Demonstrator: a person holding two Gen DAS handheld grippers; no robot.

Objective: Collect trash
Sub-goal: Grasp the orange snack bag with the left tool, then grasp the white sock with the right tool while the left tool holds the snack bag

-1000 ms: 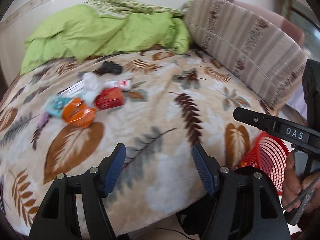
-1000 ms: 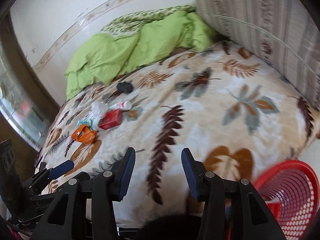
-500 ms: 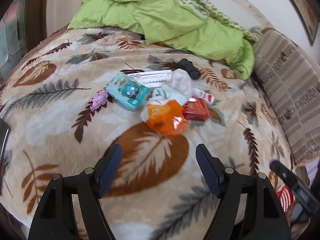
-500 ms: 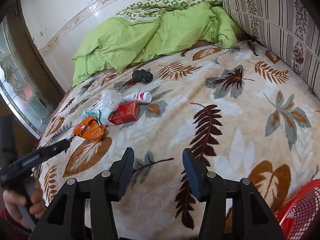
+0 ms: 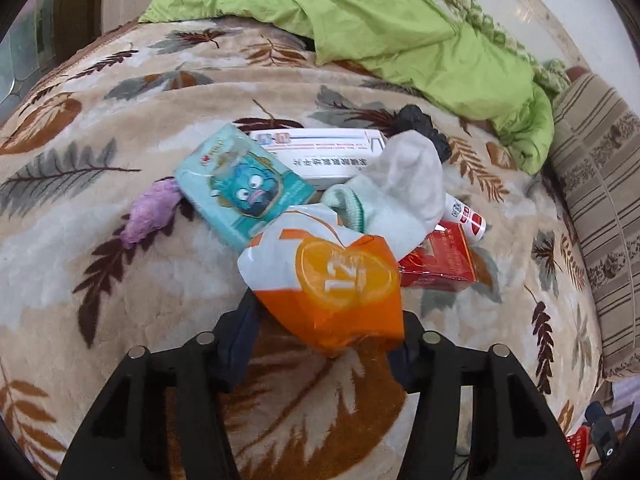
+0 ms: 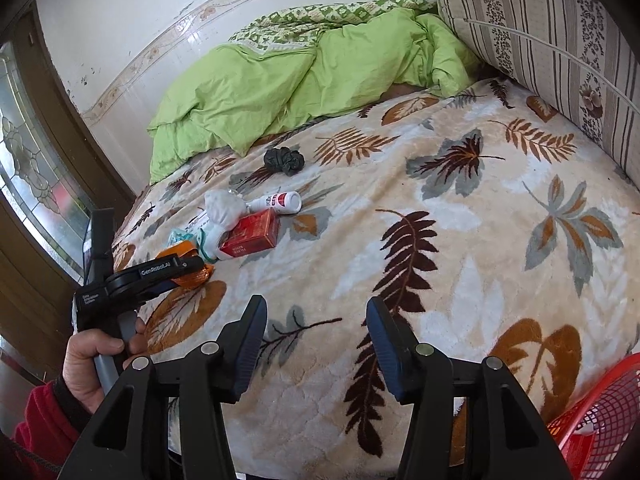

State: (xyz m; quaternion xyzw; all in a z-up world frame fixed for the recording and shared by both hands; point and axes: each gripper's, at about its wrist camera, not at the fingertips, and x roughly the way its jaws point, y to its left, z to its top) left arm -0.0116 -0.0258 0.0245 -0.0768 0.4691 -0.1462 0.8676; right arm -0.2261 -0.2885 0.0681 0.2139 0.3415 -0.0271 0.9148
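left gripper (image 5: 324,344) straddling orange wrapper (image 5: 336,292), open blanket (image 6: 460,264) rightward

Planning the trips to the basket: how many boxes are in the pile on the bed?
2. A long white box lies at the far side of the pile, partly under the white sock. A red box sits at the right, beside the orange wrapper. Others may be hidden underneath.

Home bedroom, bed with leaf-print blanket (image 6: 460,240), green duvet (image 6: 280,88), striped pillow (image 6: 552,40)

I see a crumpled orange-white wrapper (image 5: 332,280) marked "12" between my left gripper's (image 5: 320,344) fingers, red carton (image 5: 440,260) just right beyond it.
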